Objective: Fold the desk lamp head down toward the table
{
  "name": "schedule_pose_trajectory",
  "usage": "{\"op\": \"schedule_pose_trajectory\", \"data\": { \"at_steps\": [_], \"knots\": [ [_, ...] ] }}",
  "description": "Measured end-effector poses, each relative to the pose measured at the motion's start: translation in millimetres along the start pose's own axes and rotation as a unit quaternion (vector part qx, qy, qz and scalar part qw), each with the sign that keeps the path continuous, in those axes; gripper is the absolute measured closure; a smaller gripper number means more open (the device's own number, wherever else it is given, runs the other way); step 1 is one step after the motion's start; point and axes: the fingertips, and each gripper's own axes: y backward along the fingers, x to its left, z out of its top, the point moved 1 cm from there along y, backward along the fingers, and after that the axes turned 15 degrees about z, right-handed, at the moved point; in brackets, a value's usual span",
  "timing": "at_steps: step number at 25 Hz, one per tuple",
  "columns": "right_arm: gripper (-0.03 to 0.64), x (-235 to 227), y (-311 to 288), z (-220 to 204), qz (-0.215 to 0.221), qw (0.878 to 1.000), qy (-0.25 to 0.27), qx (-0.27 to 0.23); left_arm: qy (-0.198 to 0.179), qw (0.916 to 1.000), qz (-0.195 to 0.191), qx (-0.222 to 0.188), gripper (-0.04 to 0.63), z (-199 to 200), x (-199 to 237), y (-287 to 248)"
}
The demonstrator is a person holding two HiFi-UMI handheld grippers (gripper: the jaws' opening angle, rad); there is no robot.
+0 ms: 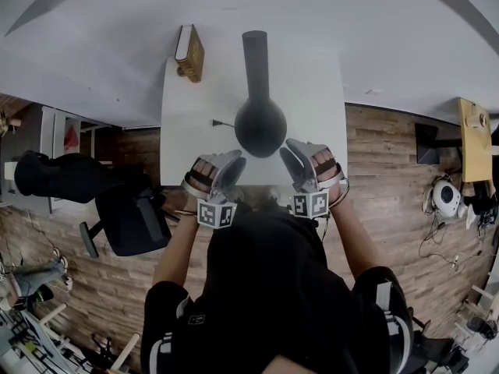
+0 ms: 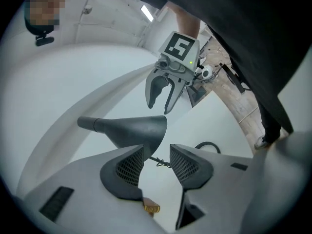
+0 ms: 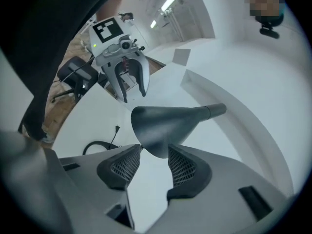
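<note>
Two claws flank the lamp head (image 1: 260,123): left claw (image 1: 231,170) and right claw (image 1: 295,164), both wide and gripping nothing. The head hangs over the desk (image 1: 320,92), just beyond their tips. Fold apparently unstarted; grasp and push-down remain.

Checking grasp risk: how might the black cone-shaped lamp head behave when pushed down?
The black cone-shaped lamp head looks hard-shelled, so probably stiff. Its smooth tapering surface may slip under a push. Its slim black tube suggests modest weight.
</note>
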Motion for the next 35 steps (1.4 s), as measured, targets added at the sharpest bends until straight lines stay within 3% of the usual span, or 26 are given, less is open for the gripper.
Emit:
{"op": "schedule_pose_trajectory", "data": {
  "at_steps": [3,6,10,14,18,19,20,22,23,25,28,35],
  "knots": [
    [0.468,-4.7,16.1,4.7,0.003,0.997,-0.07,-0.021,0.047,0.9989,-0.002,0.0,0.434,5.0,11.3,13.6],
    [0.516,-17.4,29.7,10.2,-0.001,0.987,-0.155,-0.044,0.098,0.9951,0.007,0.007,0.461,8.6,28.3,21.4],
    [0.583,-46.7,48.9,16.4,-0.025,0.952,-0.292,-0.088,0.186,0.9818,0.034,0.019,0.512,15.5,57.9,23.6],
    [0.603,-75.1,60.9,24.3,-0.05,0.912,-0.38,-0.146,0.285,0.9567,0.056,0.02,0.52,23.4,88.5,21.4],
    [0.603,-97.0,69.5,25.9,-0.064,0.874,-0.453,-0.162,0.347,0.9363,0.052,0.015,0.55,29.9,116.4,13.4],
    [0.603,-102.2,71.4,26.2,-0.07,0.869,-0.462,-0.165,0.372,0.9264,0.056,0.012,0.557,30.4,123.8,11.0],
    [0.603,-107.1,73.4,26.3,-0.076,0.863,-0.471,-0.169,0.407,0.911,0.066,0.01,0.558,30.2,131.5,9.1],
    [0.603,-116.3,77.9,27.0,-0.087,0.85,-0.486,-0.183,0.48,0.8722,0.093,0.018,0.568,28.4,147.8,6.5],
    [0.603,-120.7,80.4,28.1,-0.092,0.844,-0.493,-0.19,0.503,0.8574,0.104,0.025,0.571,27.9,156.4,5.7],
    [0.603,-129.4,85.0,31.4,-0.098,0.832,-0.506,-0.203,0.527,0.8402,0.122,0.038,0.571,27.7,173.2,5.1],
    [0.603,-141.8,94.0,39.2,-0.109,0.818,-0.518,-0.224,0.543,0.8274,0.141,0.035,0.571,35.7,195.6,7.8],
    [0.603,-145.6,103.4,48.8,-0.115,0.803,-0.533,-0.242,0.56,0.8159,0.138,0.036,0.571,46.1,192.3,14.8]
  ]
}}
